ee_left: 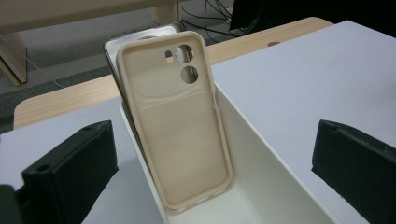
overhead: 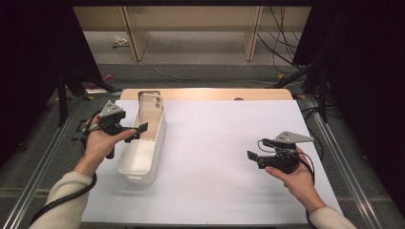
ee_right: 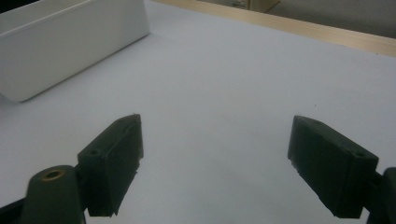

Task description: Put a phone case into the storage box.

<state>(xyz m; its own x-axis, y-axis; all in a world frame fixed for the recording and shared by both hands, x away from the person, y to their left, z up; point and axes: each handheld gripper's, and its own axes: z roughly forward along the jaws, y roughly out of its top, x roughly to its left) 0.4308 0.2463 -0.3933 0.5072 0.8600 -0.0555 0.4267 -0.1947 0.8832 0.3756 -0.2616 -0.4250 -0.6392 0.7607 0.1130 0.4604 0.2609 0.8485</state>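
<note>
Nearest the person, on the right side of the bench [overhead: 215, 191], the right gripper [overhead: 253, 157] hangs low over the bare white sheet, held in the right hand [overhead: 293, 179]; its jaws stand wide apart with nothing between them. Across the sheet, on the left, the left gripper [overhead: 141, 130] sits in the left hand [overhead: 98, 143] at the near wall of a long white bin [overhead: 138, 164], its jaws likewise spread wide and closed on nothing. Just beyond them a beige phone case [ee_left: 180, 121] stands upright inside the bin, its foot on the bin floor, leaning back against the far end wall. Behind the case a second, silvery case [ee_left: 140, 36] also stands at that far end.
</note>
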